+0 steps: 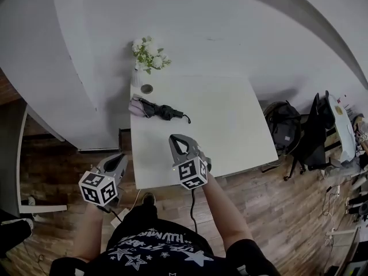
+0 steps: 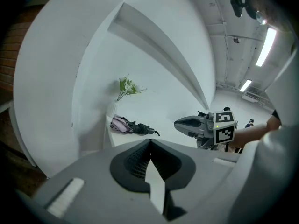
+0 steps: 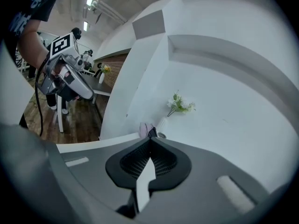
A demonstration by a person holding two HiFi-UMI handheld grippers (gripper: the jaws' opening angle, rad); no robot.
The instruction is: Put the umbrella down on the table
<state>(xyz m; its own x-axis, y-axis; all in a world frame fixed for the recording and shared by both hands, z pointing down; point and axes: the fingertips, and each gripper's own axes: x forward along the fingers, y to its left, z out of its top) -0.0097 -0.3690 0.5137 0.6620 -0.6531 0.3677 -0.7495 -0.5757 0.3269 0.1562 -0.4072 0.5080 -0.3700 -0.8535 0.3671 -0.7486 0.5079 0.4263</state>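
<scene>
A folded umbrella (image 1: 152,109), pink at one end and black at the other, lies at the far left of the white table (image 1: 230,131). In the left gripper view the umbrella (image 2: 131,125) rests on the tabletop below the flowers. My right gripper (image 1: 174,140) hovers over the table's near edge, jaws shut with nothing between them. My left gripper (image 1: 119,158) hangs left of the table over the floor, jaws shut and empty. The right gripper view has only the umbrella's pink end (image 3: 146,129) peeking above the closed jaws (image 3: 150,140).
A vase of white flowers (image 1: 148,55) and a small round dish (image 1: 147,88) stand at the table's far left corner by the white wall. A black bag (image 1: 283,126) and a chair (image 1: 316,132) sit on the wood floor to the right.
</scene>
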